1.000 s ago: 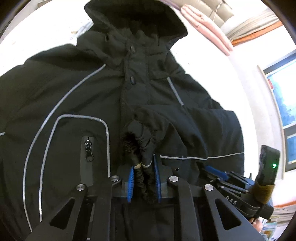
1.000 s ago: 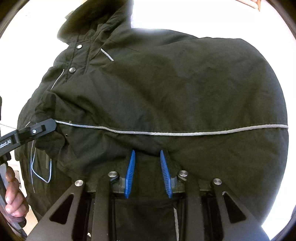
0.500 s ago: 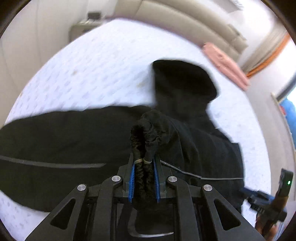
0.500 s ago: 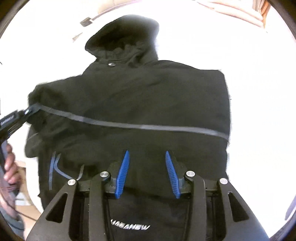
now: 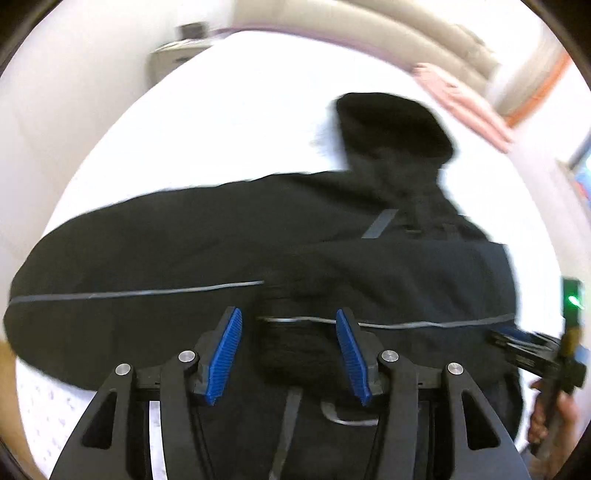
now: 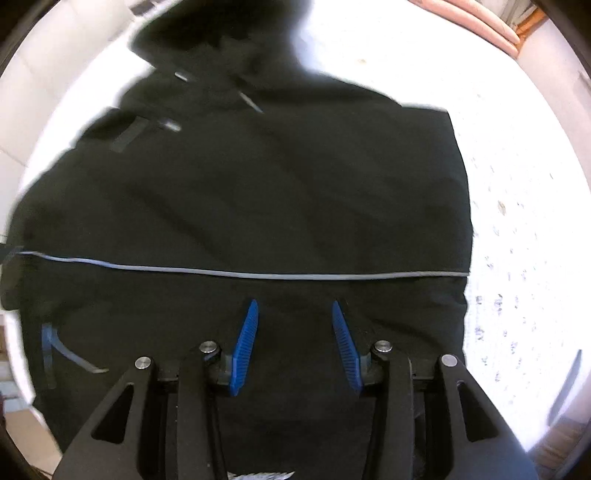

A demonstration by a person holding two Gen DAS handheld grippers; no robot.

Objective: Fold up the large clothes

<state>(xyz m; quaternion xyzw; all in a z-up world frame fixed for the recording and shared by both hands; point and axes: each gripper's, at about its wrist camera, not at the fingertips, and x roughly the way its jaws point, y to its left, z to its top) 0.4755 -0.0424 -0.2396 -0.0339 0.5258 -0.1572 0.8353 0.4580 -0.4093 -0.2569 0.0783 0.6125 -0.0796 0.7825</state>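
A large black hooded jacket with thin grey reflective stripes lies on a white bed, hood at the far end. One sleeve lies folded across the body, its dark cuff just ahead of my left gripper. My left gripper is open, its blue pads either side of the cuff and apart from it. My right gripper is open and empty over the jacket's lower body. It also shows at the right edge of the left wrist view.
A pink pillow or roll lies at the far right of the bed, also in the right wrist view. A padded headboard runs along the back. A small bedside unit stands at the far left. Bare mattress shows right of the jacket.
My left gripper carried the sleeve cuff across the jacket, then opened and let it go. My right gripper opened wider and drew back from the jacket.
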